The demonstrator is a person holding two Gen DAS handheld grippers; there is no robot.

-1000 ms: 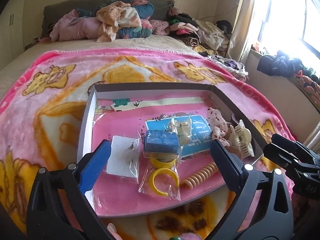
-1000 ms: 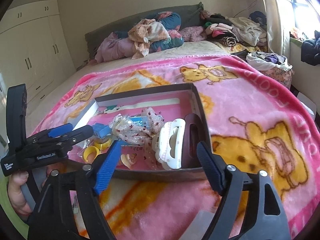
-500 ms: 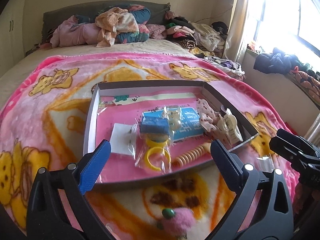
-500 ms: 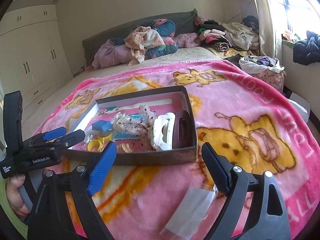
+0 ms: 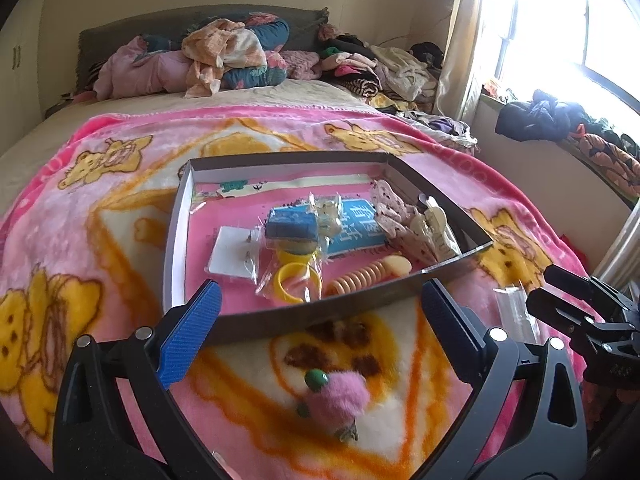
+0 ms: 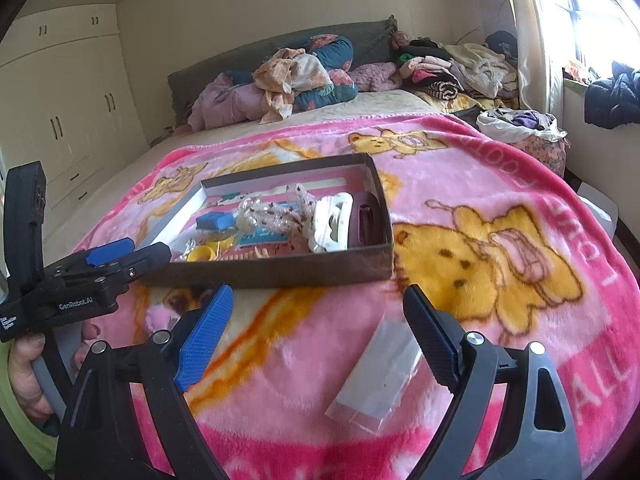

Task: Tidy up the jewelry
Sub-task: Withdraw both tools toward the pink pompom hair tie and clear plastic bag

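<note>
A shallow brown box (image 5: 280, 322) (image 6: 280, 276) lies on the pink blanket and holds jewelry: yellow rings in a bag (image 5: 298, 282), a blue box (image 5: 292, 228), an earring card (image 5: 234, 254), an orange spiral tie (image 5: 360, 278), hair claws (image 6: 330, 222). My left gripper (image 5: 320, 320) is open and empty, just short of the box's near wall. A pink fluffy piece with a green bead (image 5: 334, 398) lies on the blanket between its fingers. My right gripper (image 6: 316, 328) is open and empty above the blanket, with a clear plastic bag (image 6: 380, 376) by its right finger.
Piles of clothes (image 5: 240, 56) cover the head of the bed. A window sill with dark clothing (image 5: 540, 116) is at the right. Wardrobe doors (image 6: 60, 100) stand at the left. The left gripper also shows in the right wrist view (image 6: 120, 256).
Both grippers have pulled back from the box toward the near edge of the bed. The pink fluffy piece and the clear bag have come into view. Both stay open.
</note>
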